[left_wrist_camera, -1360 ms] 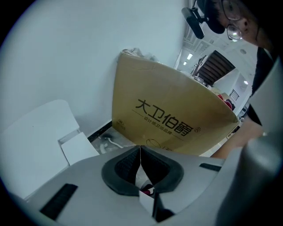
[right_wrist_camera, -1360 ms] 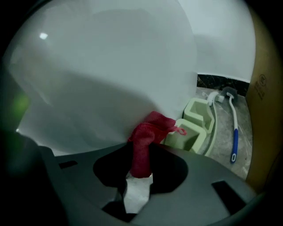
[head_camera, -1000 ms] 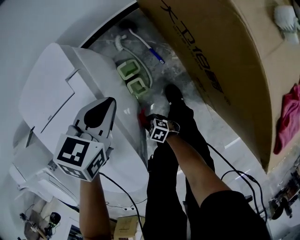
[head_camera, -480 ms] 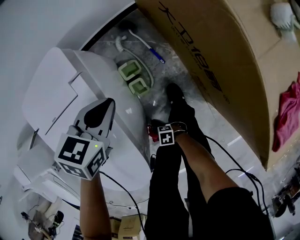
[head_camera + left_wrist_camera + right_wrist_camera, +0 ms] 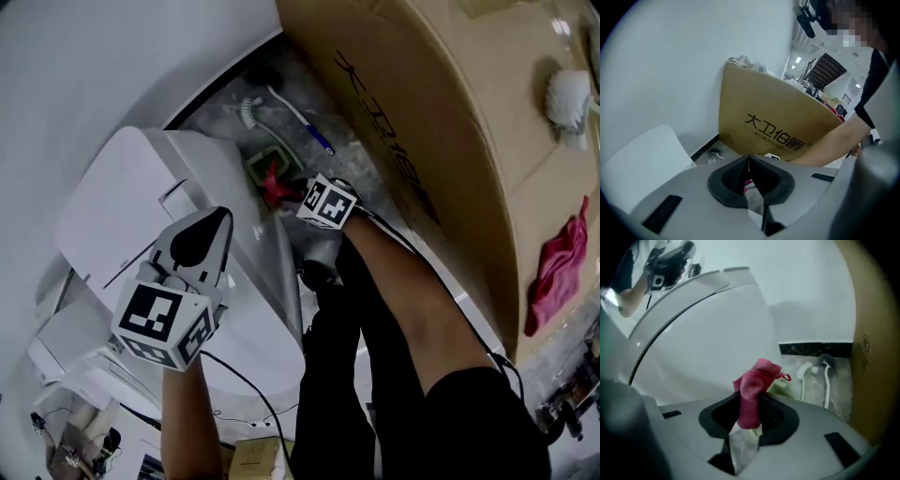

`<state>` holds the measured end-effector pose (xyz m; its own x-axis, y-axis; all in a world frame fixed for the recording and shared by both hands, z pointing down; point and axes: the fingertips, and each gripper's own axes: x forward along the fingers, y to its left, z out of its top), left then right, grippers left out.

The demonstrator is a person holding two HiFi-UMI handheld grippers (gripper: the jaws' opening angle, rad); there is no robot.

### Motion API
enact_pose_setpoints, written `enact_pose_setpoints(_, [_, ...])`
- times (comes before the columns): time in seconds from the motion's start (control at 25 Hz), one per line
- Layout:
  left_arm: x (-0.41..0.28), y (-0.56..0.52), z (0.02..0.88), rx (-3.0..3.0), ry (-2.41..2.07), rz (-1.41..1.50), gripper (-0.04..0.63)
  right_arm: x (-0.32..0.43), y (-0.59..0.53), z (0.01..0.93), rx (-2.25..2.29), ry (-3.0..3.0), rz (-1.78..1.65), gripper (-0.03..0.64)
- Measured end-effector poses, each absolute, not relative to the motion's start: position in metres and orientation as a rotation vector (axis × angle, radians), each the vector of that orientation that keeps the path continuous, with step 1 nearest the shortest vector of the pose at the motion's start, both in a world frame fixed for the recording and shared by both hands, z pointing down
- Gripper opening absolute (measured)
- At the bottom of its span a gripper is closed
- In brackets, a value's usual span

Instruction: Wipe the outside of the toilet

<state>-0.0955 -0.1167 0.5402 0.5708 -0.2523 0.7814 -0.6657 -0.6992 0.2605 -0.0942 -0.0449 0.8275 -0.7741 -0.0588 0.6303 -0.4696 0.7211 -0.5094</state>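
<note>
Since the red cloth (image 5: 755, 380) looks soft and light, my right gripper (image 5: 749, 409) clamps its bunch, toilet (image 5: 708, 333) at ten o'clock; left gripper (image 5: 749, 161) closed, empty.

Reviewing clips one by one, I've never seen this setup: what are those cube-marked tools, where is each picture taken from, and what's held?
There is no robot: a person holds a two-jaw gripper in each hand, and the marked cubes are part of them. One picture looks down from the person's head; the other two come from cameras riding on the grippers. The left gripper is shut and empty, over the white toilet. The right gripper pinches a red cloth close to the toilet's side. A toilet brush lies on the floor, next to a cardboard box.
</note>
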Motion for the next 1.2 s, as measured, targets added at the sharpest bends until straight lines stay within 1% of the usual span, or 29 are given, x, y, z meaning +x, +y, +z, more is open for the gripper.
enact_pose_setpoints(0.2, [-0.103, -0.141, 0.543, 2.247, -0.74, 1.053, 0.017, -0.113, -0.156, 0.829, 0.582, -2.349, 0.871, 0.121])
enact_pose_setpoints(0.36, [-0.109, -0.155, 0.55, 2.207, -0.739, 1.061, 0.017, -0.135, -0.202, 0.843, 0.688, -2.357, 0.914, 0.121])
enact_pose_setpoints(0.48, [-0.107, -0.167, 0.556, 2.193, -0.748, 1.06, 0.017, -0.15, -0.217, 0.861, 0.675, -2.35, 0.883, 0.121])
enact_pose_setpoints(0.68, [-0.108, -0.167, 0.566, 2.138, -0.74, 1.087, 0.015, -0.176, -0.218, 0.889, 0.626, -2.314, 0.88, 0.121])
enact_pose_setpoints(0.88, [-0.115, -0.167, 0.568, 2.122, -0.76, 1.104, 0.015, -0.182, -0.21, 0.902, 0.655, -2.318, 0.913, 0.121])
enact_pose_setpoints(1.04, [-0.118, -0.155, 0.557, 2.15, -0.774, 1.099, 0.015, -0.182, -0.179, 0.899, 0.664, -2.305, 0.971, 0.117])
enact_pose_setpoints(1.2, [-0.119, -0.157, 0.559, 2.14, -0.742, 1.089, 0.015, -0.173, -0.134, 0.919, 0.664, -2.235, 1.058, 0.114])
